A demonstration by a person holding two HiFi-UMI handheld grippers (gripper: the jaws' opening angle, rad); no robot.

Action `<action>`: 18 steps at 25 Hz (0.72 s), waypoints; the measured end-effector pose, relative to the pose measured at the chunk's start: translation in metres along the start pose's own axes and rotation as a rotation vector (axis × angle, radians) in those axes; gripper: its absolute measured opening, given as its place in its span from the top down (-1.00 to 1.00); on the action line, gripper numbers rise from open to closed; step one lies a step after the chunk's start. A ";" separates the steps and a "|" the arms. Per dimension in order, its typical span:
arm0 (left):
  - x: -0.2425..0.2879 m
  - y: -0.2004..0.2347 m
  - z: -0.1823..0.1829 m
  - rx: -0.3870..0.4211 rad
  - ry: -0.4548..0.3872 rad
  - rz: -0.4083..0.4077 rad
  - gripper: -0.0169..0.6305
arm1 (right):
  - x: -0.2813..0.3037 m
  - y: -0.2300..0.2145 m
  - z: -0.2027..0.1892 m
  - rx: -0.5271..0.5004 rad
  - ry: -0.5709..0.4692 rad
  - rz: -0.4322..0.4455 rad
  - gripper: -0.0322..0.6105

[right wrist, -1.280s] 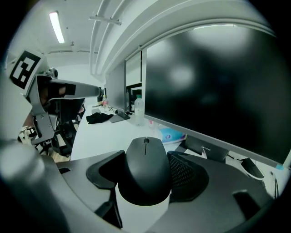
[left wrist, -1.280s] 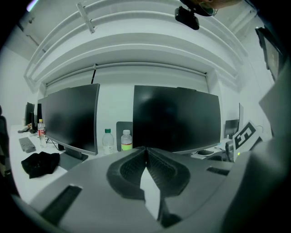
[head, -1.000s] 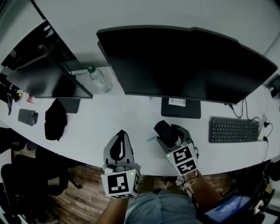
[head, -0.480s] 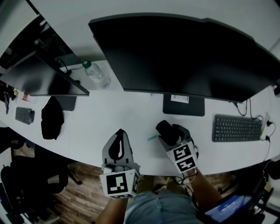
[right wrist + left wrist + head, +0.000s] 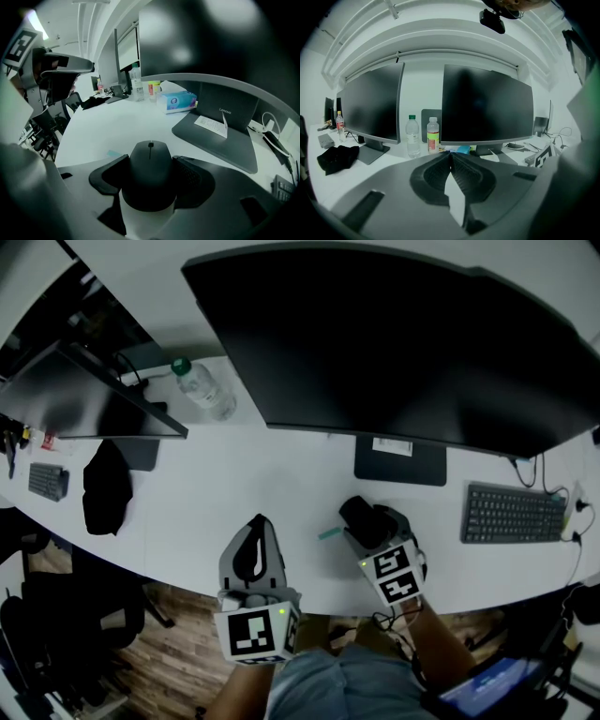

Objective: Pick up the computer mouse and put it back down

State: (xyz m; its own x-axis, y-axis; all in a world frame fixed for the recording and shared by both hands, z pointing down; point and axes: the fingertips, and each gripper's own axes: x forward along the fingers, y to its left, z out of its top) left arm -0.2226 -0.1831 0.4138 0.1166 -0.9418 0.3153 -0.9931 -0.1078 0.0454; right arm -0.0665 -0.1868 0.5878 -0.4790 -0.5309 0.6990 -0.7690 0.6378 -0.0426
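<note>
A black computer mouse point(image 5: 149, 168) sits between the jaws of my right gripper point(image 5: 149, 161), whose pads press on both its sides. The head view shows the mouse point(image 5: 359, 515) in the right gripper point(image 5: 367, 521), low over the white desk point(image 5: 253, 474) in front of the monitor stand. I cannot tell whether the mouse touches the desk. My left gripper point(image 5: 258, 521) hovers at the desk's near edge to the left, its jaws shut with nothing between them, as the left gripper view point(image 5: 451, 155) confirms.
A wide dark monitor point(image 5: 403, 343) with its flat stand base point(image 5: 400, 460) is just behind the mouse. A keyboard point(image 5: 514, 514) lies to the right. A water bottle point(image 5: 202, 390), a second monitor point(image 5: 94, 404) and a black cloth point(image 5: 105, 488) are at the left. A tissue pack point(image 5: 178, 101) lies beyond.
The right gripper, still holding the mouse, has sunk a little towards the desk. The left gripper stays shut and has dropped slightly.
</note>
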 end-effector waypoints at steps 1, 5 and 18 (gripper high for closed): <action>0.001 0.000 -0.001 0.000 0.002 0.000 0.93 | 0.001 0.000 -0.001 0.000 0.002 -0.001 -0.04; 0.002 0.002 -0.004 -0.004 0.007 -0.002 0.93 | 0.004 0.001 -0.001 -0.007 0.003 0.001 -0.05; -0.009 -0.004 0.009 -0.005 -0.032 -0.004 0.93 | -0.008 0.003 0.016 -0.021 -0.042 0.004 -0.22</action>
State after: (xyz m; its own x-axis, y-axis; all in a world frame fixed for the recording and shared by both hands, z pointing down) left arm -0.2200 -0.1775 0.4024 0.1198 -0.9511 0.2847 -0.9926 -0.1098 0.0509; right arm -0.0716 -0.1901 0.5706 -0.5003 -0.5508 0.6681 -0.7580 0.6516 -0.0304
